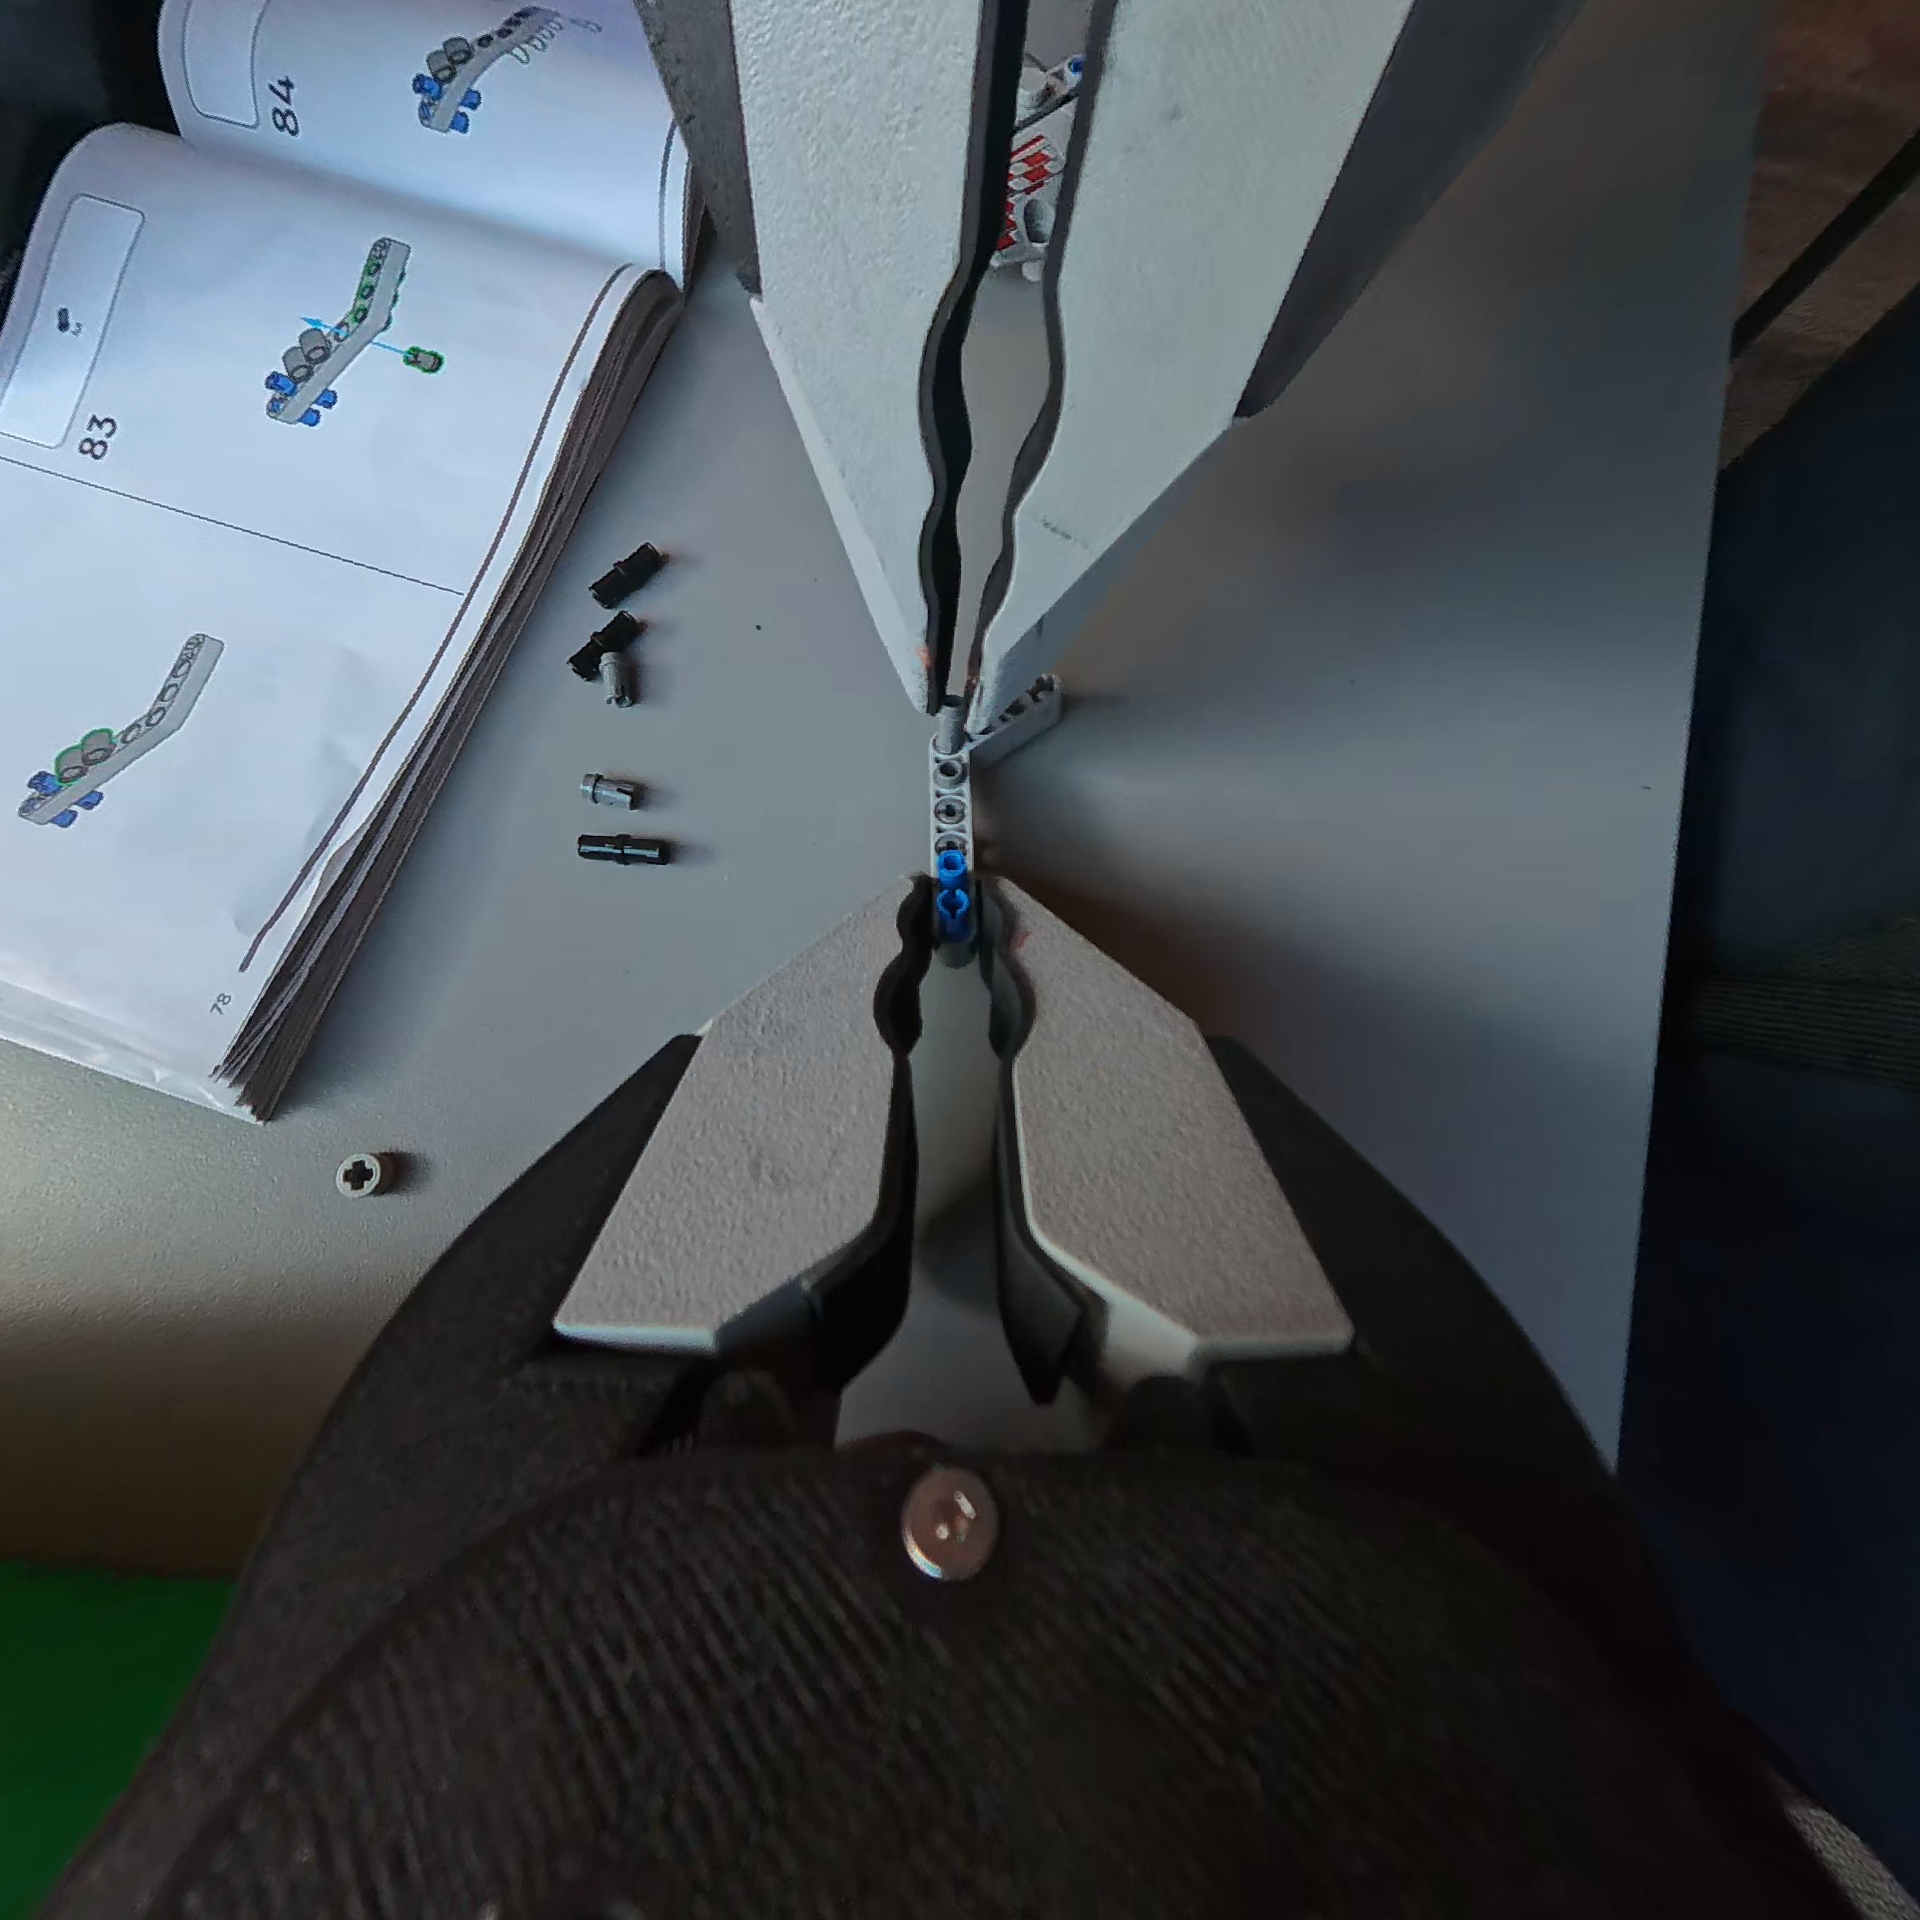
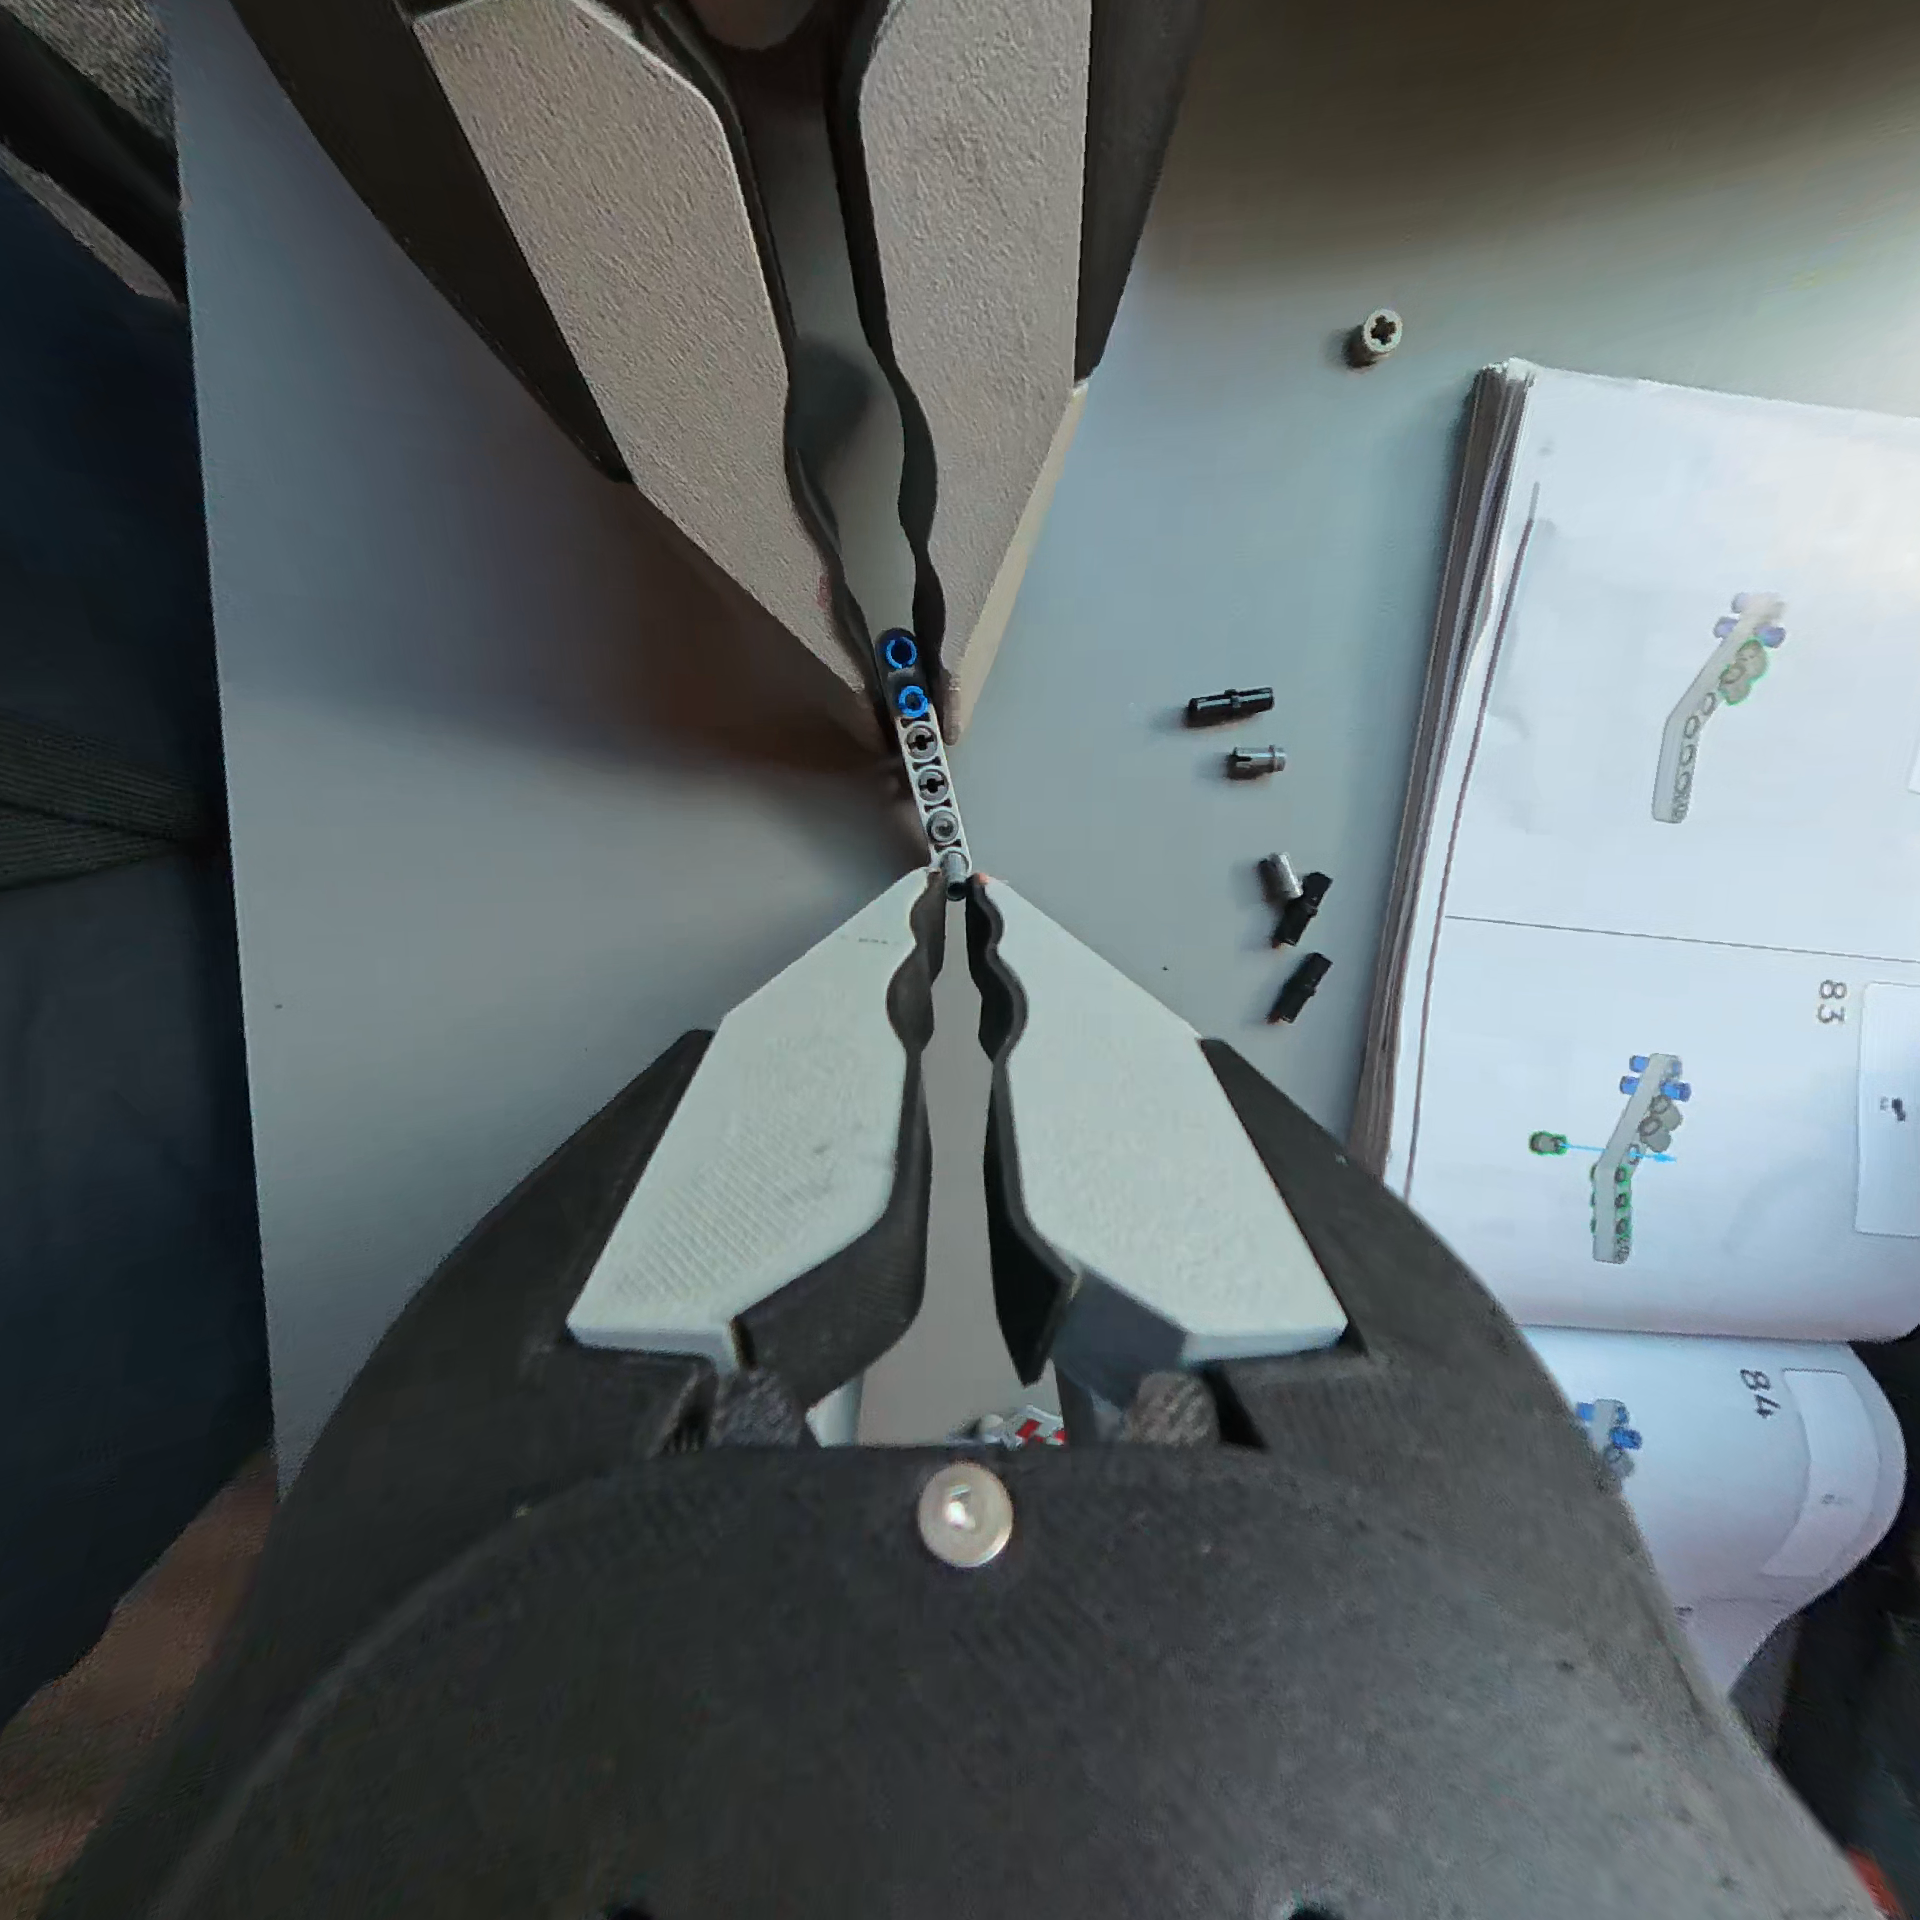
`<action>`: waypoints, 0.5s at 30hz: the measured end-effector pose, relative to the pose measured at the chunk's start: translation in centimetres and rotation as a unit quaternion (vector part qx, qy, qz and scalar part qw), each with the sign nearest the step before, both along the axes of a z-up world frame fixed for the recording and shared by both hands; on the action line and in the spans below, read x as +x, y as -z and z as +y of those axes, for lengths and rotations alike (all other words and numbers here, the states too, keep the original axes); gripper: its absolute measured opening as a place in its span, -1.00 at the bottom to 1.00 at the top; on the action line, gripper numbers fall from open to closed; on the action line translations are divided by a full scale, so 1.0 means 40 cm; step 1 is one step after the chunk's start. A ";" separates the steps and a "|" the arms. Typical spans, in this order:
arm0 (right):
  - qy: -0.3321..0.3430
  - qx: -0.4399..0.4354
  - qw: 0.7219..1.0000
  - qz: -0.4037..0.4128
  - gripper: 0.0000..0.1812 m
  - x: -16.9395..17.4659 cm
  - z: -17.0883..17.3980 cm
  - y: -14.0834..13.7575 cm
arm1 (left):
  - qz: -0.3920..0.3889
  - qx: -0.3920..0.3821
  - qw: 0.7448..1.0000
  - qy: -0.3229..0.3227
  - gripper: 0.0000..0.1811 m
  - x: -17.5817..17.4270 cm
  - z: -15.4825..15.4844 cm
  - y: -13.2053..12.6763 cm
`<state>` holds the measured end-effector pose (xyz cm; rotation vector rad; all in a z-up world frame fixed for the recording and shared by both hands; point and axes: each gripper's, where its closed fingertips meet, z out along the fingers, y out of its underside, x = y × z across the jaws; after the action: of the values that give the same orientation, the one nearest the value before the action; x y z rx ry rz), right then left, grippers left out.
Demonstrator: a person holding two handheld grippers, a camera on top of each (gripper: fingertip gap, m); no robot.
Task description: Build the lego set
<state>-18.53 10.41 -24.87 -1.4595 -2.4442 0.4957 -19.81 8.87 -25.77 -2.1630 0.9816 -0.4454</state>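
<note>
A grey bent beam (image 1: 949,800) with holes is held above the grey table between both grippers. My left gripper (image 1: 951,914) is shut on its end that carries two blue pins (image 1: 951,899). My right gripper (image 1: 951,696) comes from the opposite side and is shut on a small grey pin (image 1: 951,719) that touches the beam. In the right wrist view, my right gripper (image 2: 954,883) pinches the grey pin (image 2: 952,865) against the beam (image 2: 930,779), and the left gripper (image 2: 909,665) grips the end with the blue pins (image 2: 900,655).
Loose black pins (image 1: 627,574) and grey pins (image 1: 611,790) lie left of the beam, next to an open instruction booklet (image 1: 260,520). A grey bush (image 1: 366,1174) lies nearer. A red-and-white part (image 1: 1029,177) lies behind the right gripper. The table edge (image 1: 1662,935) runs on the right.
</note>
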 end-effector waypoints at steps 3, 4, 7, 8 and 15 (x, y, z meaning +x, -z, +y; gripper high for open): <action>-0.005 0.001 1.000 -0.006 -1.00 -0.001 0.000 -0.001 | 0.000 0.000 1.000 0.001 -0.94 0.000 0.000 0.000; -0.007 0.002 1.000 -0.010 -1.00 0.000 0.000 0.000 | -0.001 -0.001 1.000 0.001 -0.94 0.000 -0.001 0.000; -0.013 0.008 1.000 -0.018 -1.00 0.000 0.001 0.001 | -0.002 -0.002 1.000 0.001 -0.95 0.000 -0.001 -0.001; -0.010 0.005 1.000 -0.019 -1.00 -0.001 0.001 0.001 | -0.004 -0.004 1.000 0.001 -0.94 0.000 -0.001 -0.001; -0.009 -0.001 1.000 -0.014 -1.00 -0.004 -0.001 -0.002 | -0.005 -0.005 1.000 0.001 -0.95 -0.001 -0.002 -0.001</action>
<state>-18.71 10.39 -24.81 -1.4548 -2.4815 0.4854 -19.86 8.81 -25.74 -2.1669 0.9774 -0.4637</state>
